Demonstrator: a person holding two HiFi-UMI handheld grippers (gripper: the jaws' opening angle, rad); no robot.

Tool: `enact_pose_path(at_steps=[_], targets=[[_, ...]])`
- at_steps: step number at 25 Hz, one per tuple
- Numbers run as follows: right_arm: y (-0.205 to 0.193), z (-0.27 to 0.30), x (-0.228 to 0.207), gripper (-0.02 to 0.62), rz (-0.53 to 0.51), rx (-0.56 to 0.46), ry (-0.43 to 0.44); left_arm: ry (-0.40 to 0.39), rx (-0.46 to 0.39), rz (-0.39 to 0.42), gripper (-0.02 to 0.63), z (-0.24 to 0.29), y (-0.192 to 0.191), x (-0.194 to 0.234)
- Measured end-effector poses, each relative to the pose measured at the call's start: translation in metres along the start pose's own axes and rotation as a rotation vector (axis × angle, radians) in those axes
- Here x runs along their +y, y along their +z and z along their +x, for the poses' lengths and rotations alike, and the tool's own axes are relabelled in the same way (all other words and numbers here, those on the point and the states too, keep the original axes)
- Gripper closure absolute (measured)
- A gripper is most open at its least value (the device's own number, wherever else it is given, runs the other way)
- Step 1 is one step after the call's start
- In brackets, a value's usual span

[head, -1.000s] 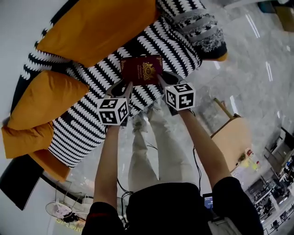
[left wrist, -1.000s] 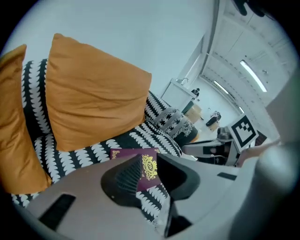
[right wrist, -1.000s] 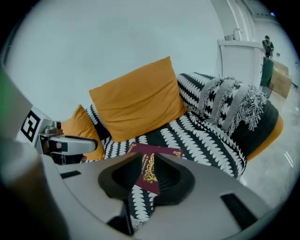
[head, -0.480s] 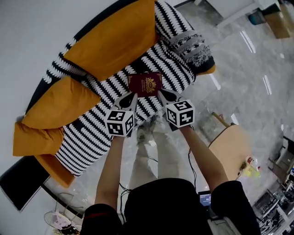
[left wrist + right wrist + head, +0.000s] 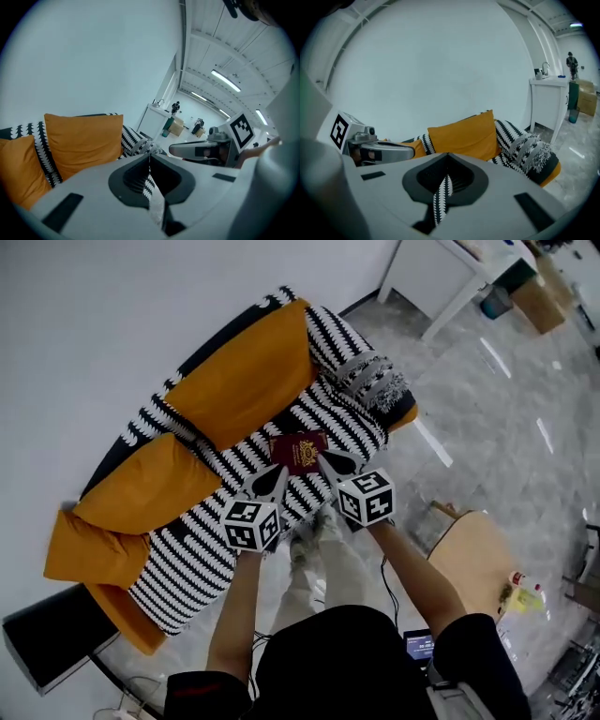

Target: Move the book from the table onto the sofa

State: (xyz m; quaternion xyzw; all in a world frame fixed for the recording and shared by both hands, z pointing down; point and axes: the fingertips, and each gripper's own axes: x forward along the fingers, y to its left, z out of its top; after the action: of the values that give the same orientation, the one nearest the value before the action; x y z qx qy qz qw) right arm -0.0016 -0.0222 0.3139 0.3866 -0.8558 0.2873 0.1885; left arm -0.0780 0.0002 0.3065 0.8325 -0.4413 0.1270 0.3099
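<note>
Evidently set down, the book lies flat on the sofa seat, just beyond both tips. The left gripper and right gripper hover empty with jaws pressed together, since the cushion now carries it.

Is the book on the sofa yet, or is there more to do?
Looks nearly done. The book lies flat on the striped sofa seat. Neither the left gripper nor the right gripper holds it: both pairs of jaws are together with nothing between them. Left to do: just draw the grippers away.
</note>
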Motion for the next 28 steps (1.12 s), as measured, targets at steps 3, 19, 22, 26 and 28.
enact_pose_path(at_steps=[3, 19, 22, 26, 28], targets=[[0.021, -0.018, 0.021, 0.578, -0.032, -0.044, 0.012, -0.027, -0.030, 0.040, 0.584, -0.019, 0.020, -0.019], [0.108, -0.126, 0.128, 0.578, -0.266, -0.275, -0.004, -0.149, -0.241, 0.178, 0.584, -0.123, 0.097, -0.101], [0.111, -0.143, 0.143, 0.578, -0.292, -0.302, -0.015, -0.161, -0.256, 0.194, 0.584, -0.139, 0.098, -0.111], [0.104, -0.162, 0.157, 0.578, -0.295, -0.333, -0.029, -0.188, -0.277, 0.211, 0.584, -0.156, 0.094, -0.127], [0.099, -0.169, 0.162, 0.578, -0.290, -0.347, -0.037, -0.199, -0.284, 0.220, 0.584, -0.163, 0.091, -0.133]])
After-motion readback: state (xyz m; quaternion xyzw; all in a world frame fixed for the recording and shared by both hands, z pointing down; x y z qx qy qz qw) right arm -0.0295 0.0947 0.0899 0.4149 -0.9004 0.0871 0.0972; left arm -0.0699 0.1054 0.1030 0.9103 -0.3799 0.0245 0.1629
